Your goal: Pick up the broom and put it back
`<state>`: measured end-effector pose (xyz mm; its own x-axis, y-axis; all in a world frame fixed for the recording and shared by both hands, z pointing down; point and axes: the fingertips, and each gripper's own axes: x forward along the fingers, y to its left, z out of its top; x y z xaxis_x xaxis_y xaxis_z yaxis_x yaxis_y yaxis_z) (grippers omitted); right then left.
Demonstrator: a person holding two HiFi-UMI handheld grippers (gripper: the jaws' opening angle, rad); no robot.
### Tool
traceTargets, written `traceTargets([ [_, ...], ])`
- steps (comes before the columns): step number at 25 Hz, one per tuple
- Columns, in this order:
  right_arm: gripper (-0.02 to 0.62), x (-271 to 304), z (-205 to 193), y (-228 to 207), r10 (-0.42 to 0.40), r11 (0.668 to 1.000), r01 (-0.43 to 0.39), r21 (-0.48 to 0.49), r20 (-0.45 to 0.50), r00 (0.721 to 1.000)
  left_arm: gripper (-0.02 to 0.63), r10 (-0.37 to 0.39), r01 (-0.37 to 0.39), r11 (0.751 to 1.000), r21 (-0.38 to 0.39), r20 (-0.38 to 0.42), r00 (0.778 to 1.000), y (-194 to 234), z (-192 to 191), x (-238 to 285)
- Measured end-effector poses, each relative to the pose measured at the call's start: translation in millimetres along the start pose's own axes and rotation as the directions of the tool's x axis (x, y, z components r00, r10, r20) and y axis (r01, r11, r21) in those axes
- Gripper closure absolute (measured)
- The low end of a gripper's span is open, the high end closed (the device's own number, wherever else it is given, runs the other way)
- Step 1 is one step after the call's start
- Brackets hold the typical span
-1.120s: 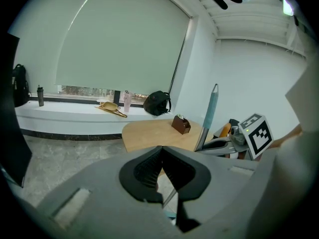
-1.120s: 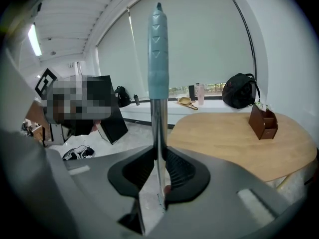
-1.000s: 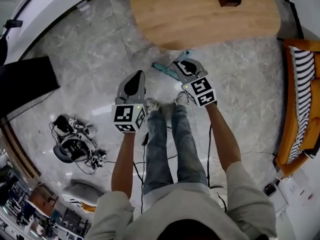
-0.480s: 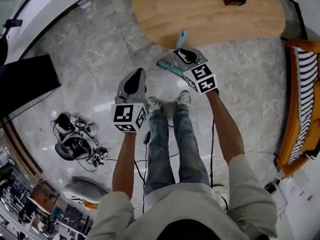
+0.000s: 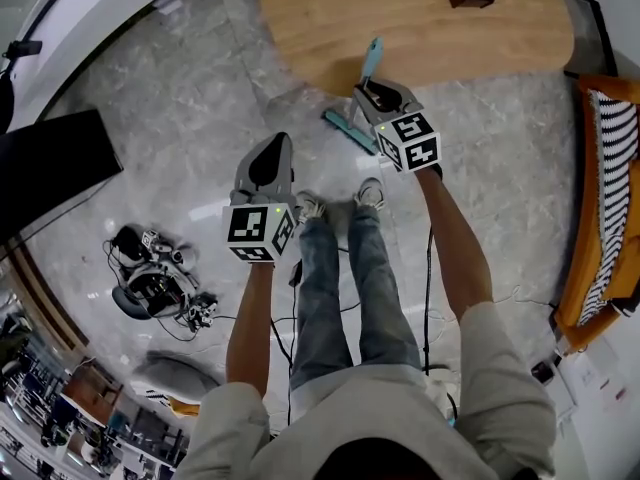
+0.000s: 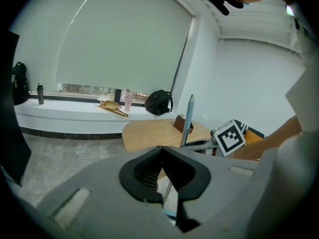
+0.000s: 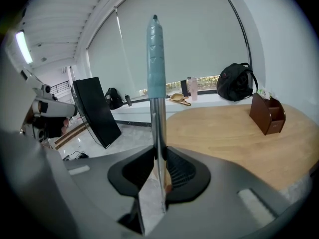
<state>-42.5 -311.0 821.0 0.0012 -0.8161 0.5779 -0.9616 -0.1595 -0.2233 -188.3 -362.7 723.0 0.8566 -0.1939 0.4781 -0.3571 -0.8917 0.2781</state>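
Carrying was the step in hand, I judged: the right gripper point(image 7: 159, 164) pinched the broom point(image 7: 155, 59) by its metal shaft, handle upright beside the wooden table point(image 5: 470, 38), head down by the floor. The left gripper point(image 6: 162, 153) hung apart, jaws pressed together on nothing. Next, the broom needed taking to its storage place, which no view showed.

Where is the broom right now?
In the head view, the broom stands roughly upright in the right gripper, right of centre, at the near edge of the wooden table.
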Motion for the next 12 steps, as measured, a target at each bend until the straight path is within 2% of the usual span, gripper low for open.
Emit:
traceTargets([
  [8,0.514,1.4,1.9,-5.4,0.001,1.000,-0.001,0.001,0.007,1.000,0.604,-0.009,0.009,1.000,0.003,-0.008,1.000,-4.3,-0.6,5.5],
  [12,0.471,-1.0,2.3,-6.9,0.003,1.000,-0.003,0.005,0.013,1.000,0.604,-0.007,0.007,1.000,0.002,-0.005,1.000,-4.9,0.6,5.9],
])
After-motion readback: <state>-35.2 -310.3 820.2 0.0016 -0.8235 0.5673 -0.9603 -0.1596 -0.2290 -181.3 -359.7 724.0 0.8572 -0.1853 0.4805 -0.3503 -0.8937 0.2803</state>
